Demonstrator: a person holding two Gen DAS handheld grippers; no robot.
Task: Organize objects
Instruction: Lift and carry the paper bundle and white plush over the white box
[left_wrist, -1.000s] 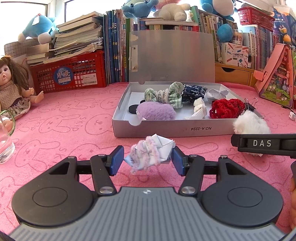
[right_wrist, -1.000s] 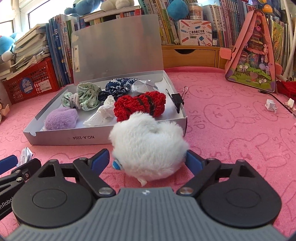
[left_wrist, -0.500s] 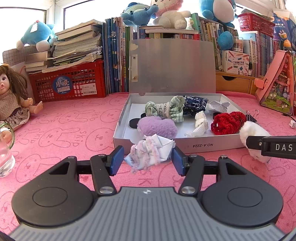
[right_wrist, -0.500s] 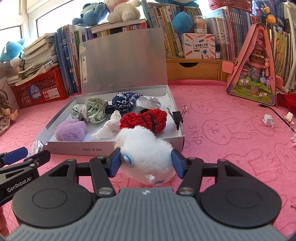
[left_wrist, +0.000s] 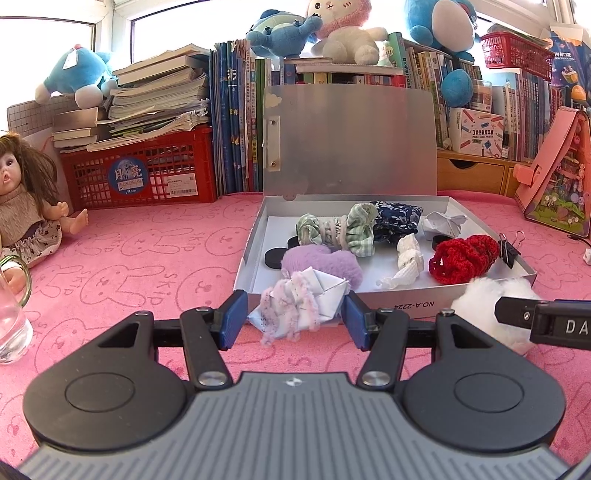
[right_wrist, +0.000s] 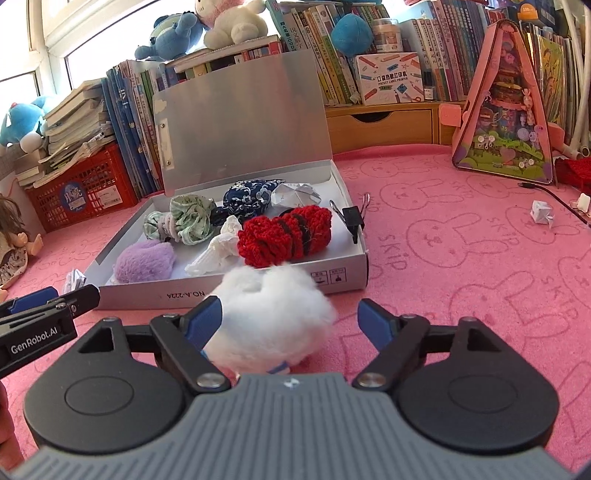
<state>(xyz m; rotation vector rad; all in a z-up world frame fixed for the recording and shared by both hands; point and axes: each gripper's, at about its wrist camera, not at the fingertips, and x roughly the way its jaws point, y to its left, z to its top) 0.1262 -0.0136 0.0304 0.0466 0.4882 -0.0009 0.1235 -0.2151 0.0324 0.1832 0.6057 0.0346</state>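
Step in hand: load the loose items into the box (right_wrist: 207, 291).

Left gripper (left_wrist: 293, 319): the fingers (left_wrist: 232, 320) are closed on a folded paper piece (left_wrist: 303, 301) wrapped with a pink fuzzy band. The piece hangs just in front of the box's near wall, not yet over the interior. Judged next move: lift until the piece clears the wall, advance over the bare patch near the purple puff (left_wrist: 325, 262), then release. Do not loosen the grip early; the piece would likely drop onto the counter (left_wrist: 147, 266) outside the box.

Right gripper (right_wrist: 290, 319): its jaws are opening. The white pompom (right_wrist: 269, 314) sits between the fingers (right_wrist: 202, 320); the left pad lies against its fluff, the right pad stands clear. The pompom rests on the counter, close against the box's near wall and outside it. It is not in the box.

To finish well: re-centre the pompom between the pads, close gently since the fluff compresses, and lift above the wall before moving forward. Free floor appears near the front right corner, beside the red yarn (right_wrist: 284, 236). Keep clear of the binder clip (right_wrist: 351, 218) on the right wall.

Keep the two grippers apart; they work side by side at the same wall.
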